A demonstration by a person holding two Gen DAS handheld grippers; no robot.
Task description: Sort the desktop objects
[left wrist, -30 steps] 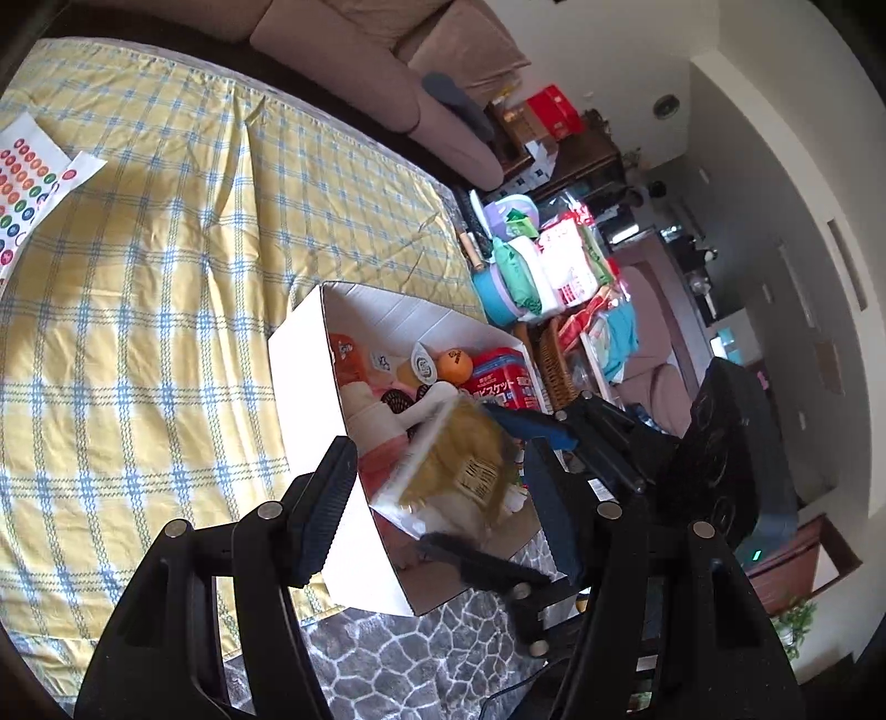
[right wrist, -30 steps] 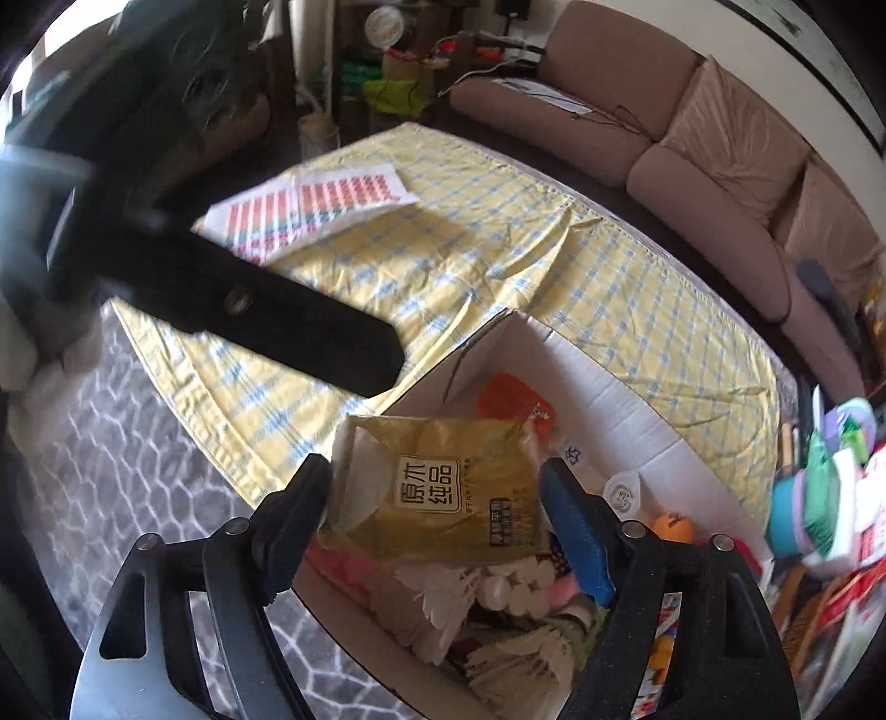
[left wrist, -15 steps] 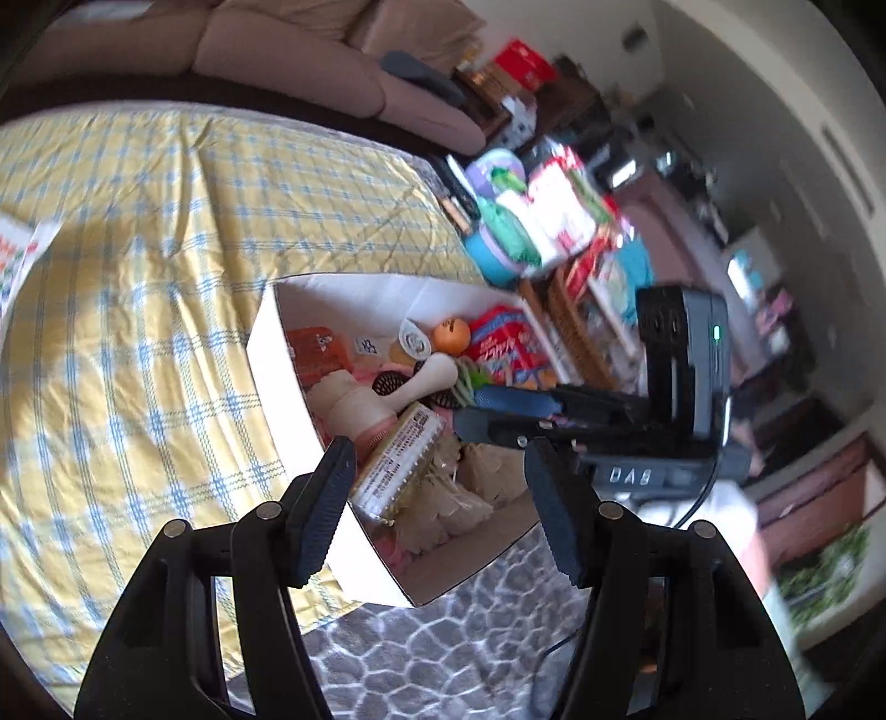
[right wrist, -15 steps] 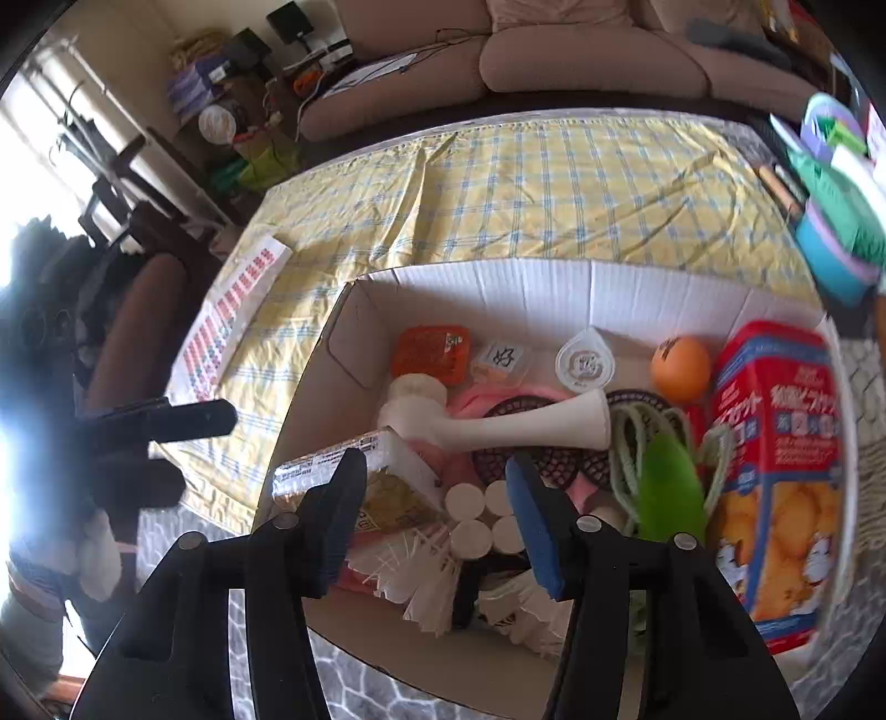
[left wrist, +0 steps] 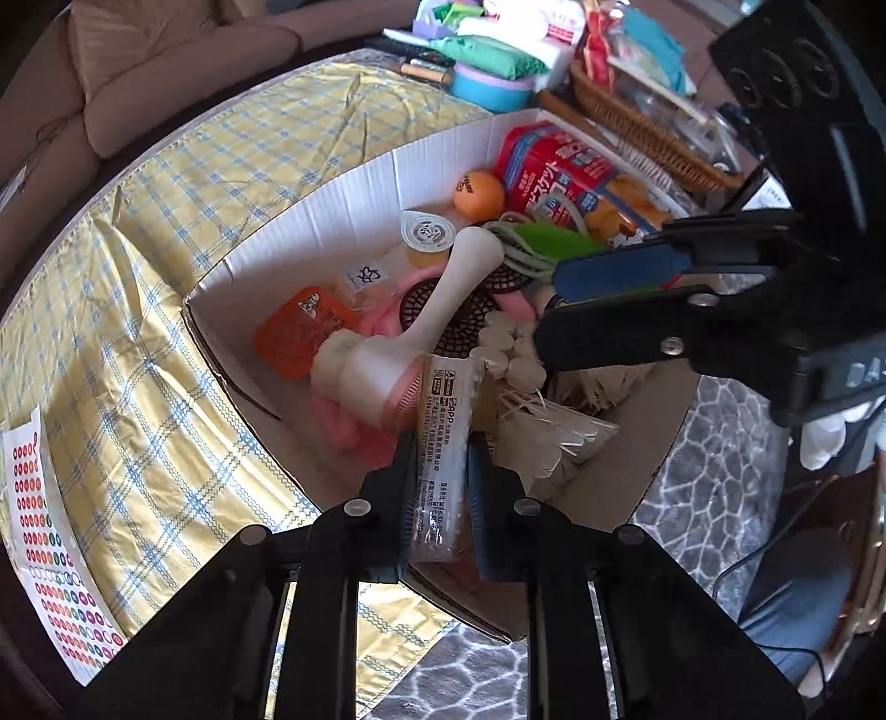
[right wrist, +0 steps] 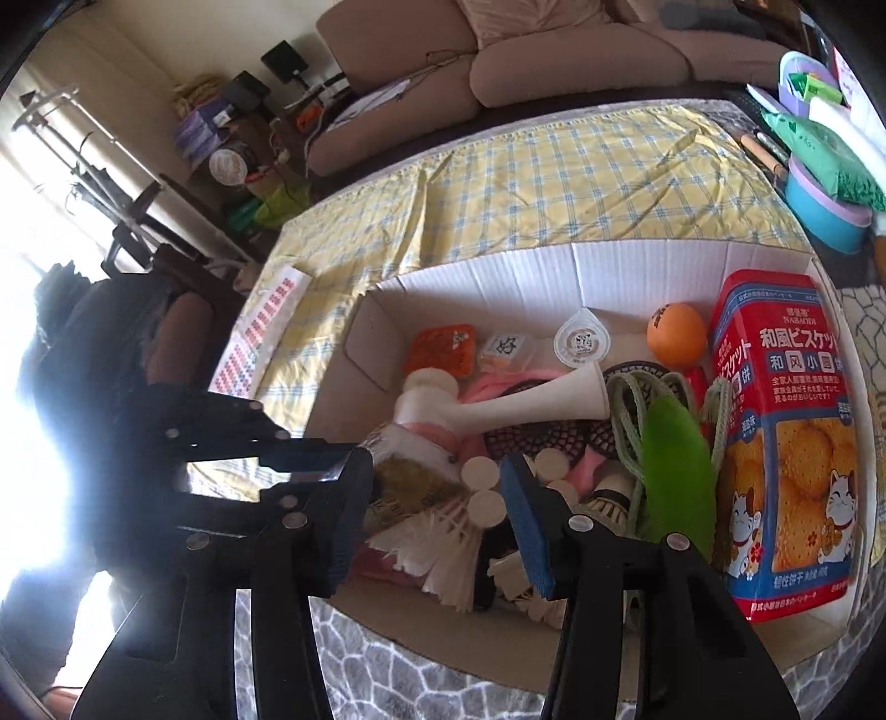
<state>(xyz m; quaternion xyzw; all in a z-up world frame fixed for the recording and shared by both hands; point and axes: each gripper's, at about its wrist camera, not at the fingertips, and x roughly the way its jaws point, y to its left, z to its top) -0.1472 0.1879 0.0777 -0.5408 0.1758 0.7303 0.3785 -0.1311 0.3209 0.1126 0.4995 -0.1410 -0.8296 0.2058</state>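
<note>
Home living rm — beige sofa (right wrist: 554, 50), checked tablecloth (right wrist: 554, 183), patterned rug (left wrist: 720, 459), household clutter

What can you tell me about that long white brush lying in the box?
The brush looks like smooth cream-white plastic: a long handle that flares at its free end, and a thick round head with a pink band. It lies flat and diagonal in the cardboard box, across pink fluff and black mesh discs. Its head sits beside the orange packet and against the tissue pack clamped in the left gripper's fingers. Its bristles are hidden.
</note>
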